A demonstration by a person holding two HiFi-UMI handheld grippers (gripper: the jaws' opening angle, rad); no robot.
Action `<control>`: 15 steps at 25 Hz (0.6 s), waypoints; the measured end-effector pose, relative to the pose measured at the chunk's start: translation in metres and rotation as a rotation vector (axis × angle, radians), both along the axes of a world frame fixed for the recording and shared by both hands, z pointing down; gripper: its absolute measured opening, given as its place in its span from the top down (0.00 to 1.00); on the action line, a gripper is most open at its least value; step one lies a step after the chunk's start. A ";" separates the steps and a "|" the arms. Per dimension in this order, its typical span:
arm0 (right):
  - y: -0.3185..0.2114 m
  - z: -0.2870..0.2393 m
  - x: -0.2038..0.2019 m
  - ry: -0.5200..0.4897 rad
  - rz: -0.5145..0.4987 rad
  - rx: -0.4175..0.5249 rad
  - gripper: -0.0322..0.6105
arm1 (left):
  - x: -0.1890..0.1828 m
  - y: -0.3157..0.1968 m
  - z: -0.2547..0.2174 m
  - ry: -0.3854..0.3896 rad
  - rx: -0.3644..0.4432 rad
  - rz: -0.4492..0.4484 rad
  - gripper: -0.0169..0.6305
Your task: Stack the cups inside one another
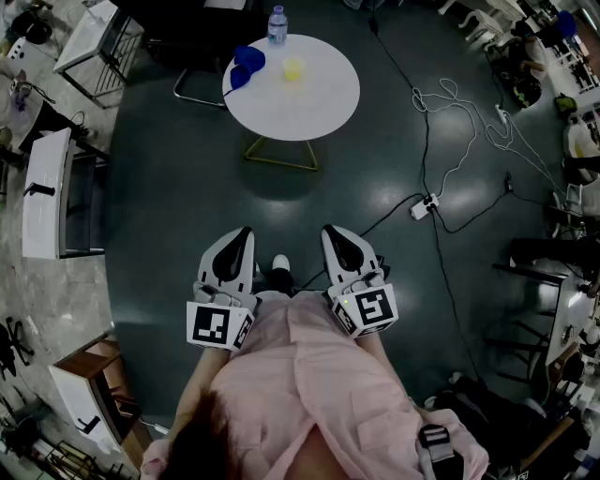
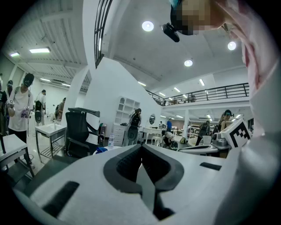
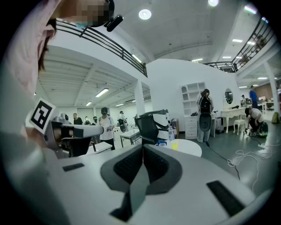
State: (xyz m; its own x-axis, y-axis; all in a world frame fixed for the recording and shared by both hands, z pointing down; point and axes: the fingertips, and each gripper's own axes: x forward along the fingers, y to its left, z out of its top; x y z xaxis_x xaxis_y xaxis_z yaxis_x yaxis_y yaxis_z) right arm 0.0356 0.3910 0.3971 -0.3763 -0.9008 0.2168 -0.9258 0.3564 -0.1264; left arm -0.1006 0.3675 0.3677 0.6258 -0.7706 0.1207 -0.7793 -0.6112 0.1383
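Note:
Far ahead of me a round white table (image 1: 319,103) carries a blue cup stack (image 1: 248,64) and a small yellow cup (image 1: 293,68). Both grippers are held close to my body, well short of the table and pointing toward it. The left gripper (image 1: 242,234) is shut with its pads meeting and nothing between them, and so is the right gripper (image 1: 331,232). In the right gripper view the yellow cup (image 3: 174,145) and a blue cup (image 3: 161,143) show small on the table (image 3: 189,147) beyond the shut jaws. In the left gripper view a blue cup (image 2: 101,150) peeks over the jaws.
A water bottle (image 1: 277,23) stands at the table's far edge, with a black office chair (image 3: 151,125) behind it. White cables and a power strip (image 1: 424,206) lie on the dark floor to the right. Desks (image 1: 47,192) line the left side. Several people stand in the background.

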 end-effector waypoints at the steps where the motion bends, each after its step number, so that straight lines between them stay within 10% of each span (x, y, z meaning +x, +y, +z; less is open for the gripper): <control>1: -0.001 0.000 0.000 0.004 -0.004 0.003 0.90 | 0.000 -0.001 0.000 0.002 0.001 -0.001 0.95; 15: -0.002 -0.001 0.006 0.002 -0.010 0.012 0.90 | 0.008 -0.002 -0.002 0.004 0.009 -0.001 0.95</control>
State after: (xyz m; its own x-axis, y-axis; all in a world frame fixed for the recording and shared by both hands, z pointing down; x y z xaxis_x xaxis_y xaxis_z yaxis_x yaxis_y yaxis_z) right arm 0.0416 0.3889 0.3961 -0.3850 -0.8994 0.2070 -0.9224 0.3671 -0.1202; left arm -0.0929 0.3658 0.3659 0.6251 -0.7725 0.1116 -0.7797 -0.6113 0.1357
